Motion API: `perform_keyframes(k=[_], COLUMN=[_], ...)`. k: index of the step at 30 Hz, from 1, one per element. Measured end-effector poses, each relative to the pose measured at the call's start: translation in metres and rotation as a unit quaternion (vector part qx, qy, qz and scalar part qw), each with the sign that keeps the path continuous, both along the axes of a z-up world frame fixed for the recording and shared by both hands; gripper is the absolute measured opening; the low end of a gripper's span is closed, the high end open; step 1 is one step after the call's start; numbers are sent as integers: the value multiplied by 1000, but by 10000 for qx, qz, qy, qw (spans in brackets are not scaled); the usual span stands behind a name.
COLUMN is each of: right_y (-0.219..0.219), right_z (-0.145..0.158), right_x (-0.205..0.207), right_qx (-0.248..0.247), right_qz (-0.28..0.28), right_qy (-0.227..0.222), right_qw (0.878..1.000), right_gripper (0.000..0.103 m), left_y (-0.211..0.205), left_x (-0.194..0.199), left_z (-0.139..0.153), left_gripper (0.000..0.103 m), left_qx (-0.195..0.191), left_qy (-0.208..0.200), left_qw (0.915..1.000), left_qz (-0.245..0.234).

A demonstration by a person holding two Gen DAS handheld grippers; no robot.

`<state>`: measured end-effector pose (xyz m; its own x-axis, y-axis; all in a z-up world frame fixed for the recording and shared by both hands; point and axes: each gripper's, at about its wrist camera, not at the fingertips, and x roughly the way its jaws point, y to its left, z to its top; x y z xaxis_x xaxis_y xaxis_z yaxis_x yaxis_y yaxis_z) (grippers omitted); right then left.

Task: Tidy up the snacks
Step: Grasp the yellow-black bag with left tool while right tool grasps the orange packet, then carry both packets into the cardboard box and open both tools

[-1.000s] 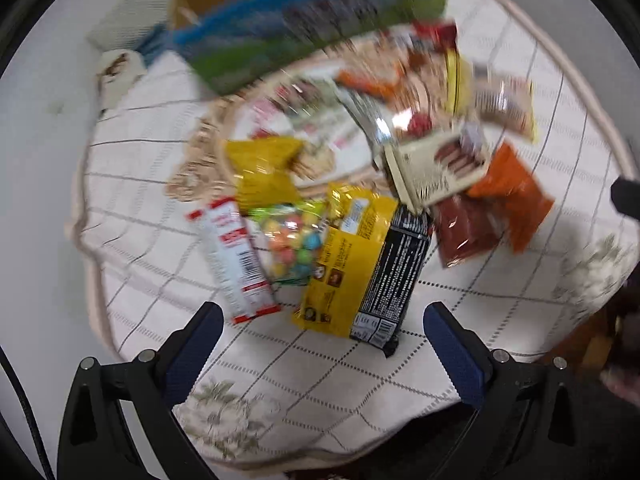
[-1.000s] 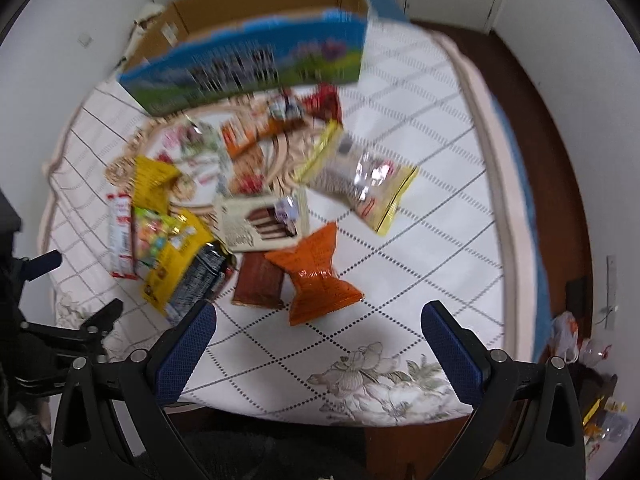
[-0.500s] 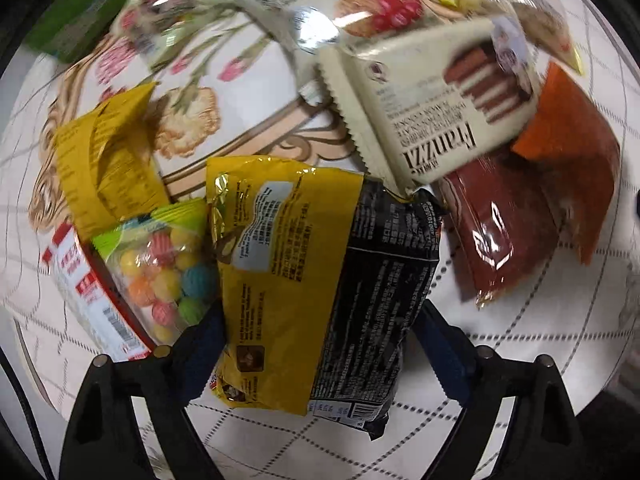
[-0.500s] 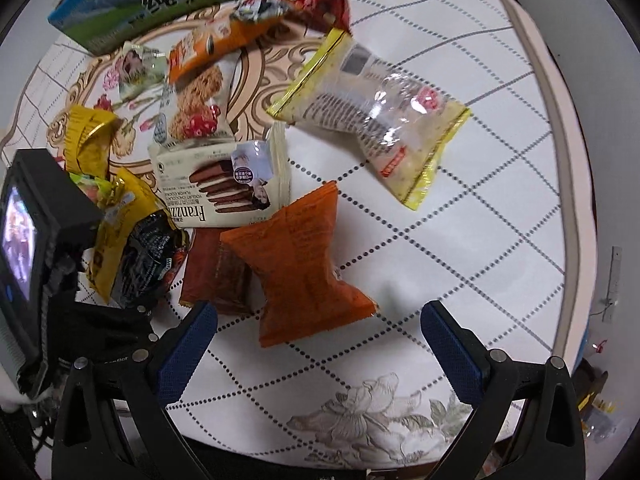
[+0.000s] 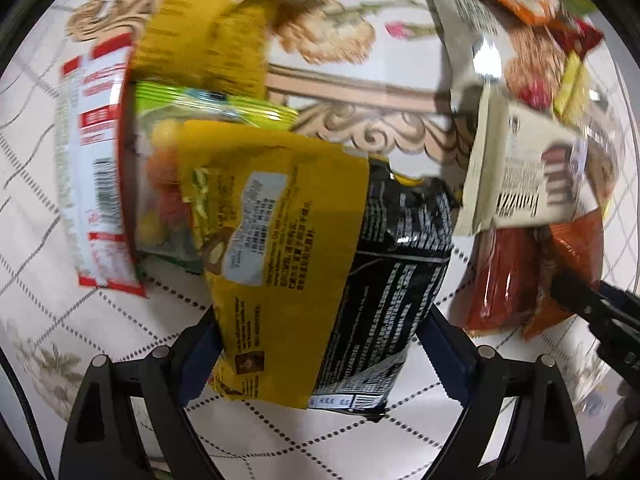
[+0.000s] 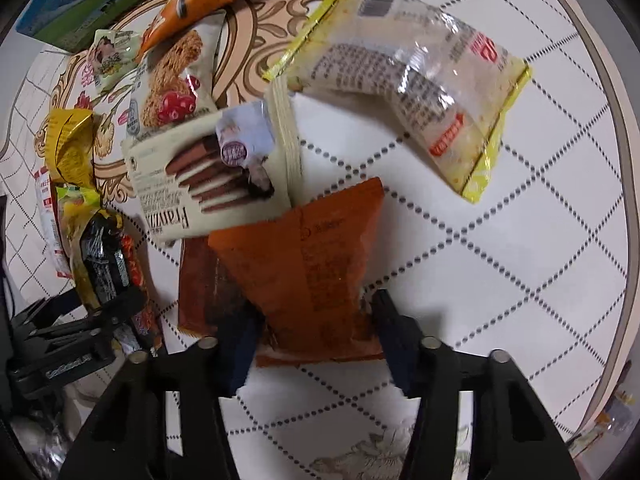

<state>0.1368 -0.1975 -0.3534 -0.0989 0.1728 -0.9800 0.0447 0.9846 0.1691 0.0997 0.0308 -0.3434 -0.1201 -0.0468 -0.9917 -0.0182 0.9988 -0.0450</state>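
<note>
A heap of snack packets is being sorted on a counter (image 6: 500, 264) covered with a white diamond-patterned cloth, and two packets are being taken at once, one per gripper.

At the far left of the left wrist view a red-and-white wrapper (image 5: 96, 184) is lying flat, with a clear bag of coloured sweets (image 5: 160, 184) beside it and partly tucked under the next packet. That next one, the yellow-and-black bag (image 5: 320, 272), is being straddled by the left gripper (image 5: 320, 356): its jaws are standing fairly wide, one blue pad against each long edge, so the bag is being held across its width. The wide setting is judged to follow from the bag's own breadth.

Further right, a cream wafer box (image 6: 208, 184) is lying over the edge of a dark red packet (image 6: 200, 280), which is why that one is probably being left for later. The orange packet (image 6: 312, 272) is overlapping the red one and is being pinched near its lower end by the right gripper (image 6: 316, 328), whose jaws have just been closing and are now narrow, with the packet crumpled between the pads.

To the right, a clear yellow-edged packet (image 6: 420, 92) is lying alone, well apart from both grippers. A blue-and-green carton (image 6: 80, 8) at the far edge is judged the likely destination.
</note>
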Motion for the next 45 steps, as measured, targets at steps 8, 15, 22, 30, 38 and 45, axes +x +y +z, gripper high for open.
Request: perform_keyframes(k=[8,15,22,30,38,45], right_y=[2,-1,3,13,17,19], right_z=[-4,-8,-19,-2,42,128], right_x=[-23,-19,-14,-31,-39,-23], right_qx=[56,31,-84,-191,97,509], right_qz=[-120,-283,-270,-234,-442,-696], right_qy=[266,306,308,-44,-493,-1248], right_qw=[9996,9991,9991,9995,9978,9884], right_gripper=[53,55,55,46,45,45], left_y=[9,16,4,4,15,35], left_x=[-24,-41,-74,-115,-144,-136], left_z=[-37,-49,-20,11,65,130], left_gripper=[91,91,87,87,87,87], left_qx=[-14,37,155,30,-229,-723], left_qy=[209,106,-133,-465,-828,-1311], left_qw=[9996,9999,9998,9989,9961,9886], left_qz=[-173,-89,-90,-36,-216,-149])
